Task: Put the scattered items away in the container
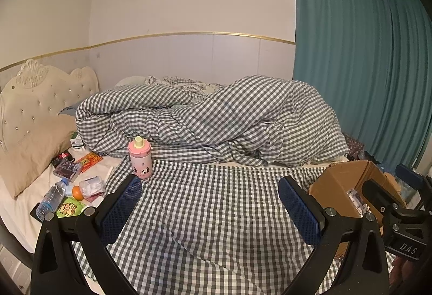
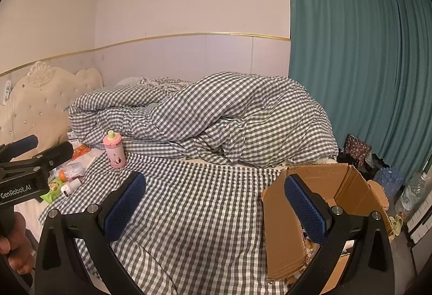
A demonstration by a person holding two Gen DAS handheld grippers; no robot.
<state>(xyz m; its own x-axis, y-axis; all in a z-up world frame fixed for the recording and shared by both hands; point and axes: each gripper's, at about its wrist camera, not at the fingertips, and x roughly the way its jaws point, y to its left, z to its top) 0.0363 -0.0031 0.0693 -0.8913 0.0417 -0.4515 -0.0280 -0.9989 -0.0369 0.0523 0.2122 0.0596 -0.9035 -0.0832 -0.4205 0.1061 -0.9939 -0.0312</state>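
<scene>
A pink bottle [image 1: 140,158] with a pale yellow cap stands upright on the checked sheet; it also shows in the right wrist view [image 2: 114,150]. Scattered items lie at the left by the pillow: a clear water bottle [image 1: 51,199], an orange [image 1: 78,193], a red snack packet [image 1: 88,160], a dark box [image 1: 66,169], a green packet [image 1: 69,209]. An open cardboard box [image 2: 324,203] stands at the bed's right edge, also in the left wrist view [image 1: 343,187]. My left gripper [image 1: 210,203] is open and empty above the sheet. My right gripper [image 2: 214,203] is open and empty beside the box.
A bunched checked duvet [image 1: 210,119] fills the back of the bed. A cream tufted headboard [image 1: 40,95] and a pillow [image 1: 32,149] are at the left. Teal curtains [image 2: 351,65] hang at the right, with bags and water bottles [image 2: 388,181] on the floor beneath.
</scene>
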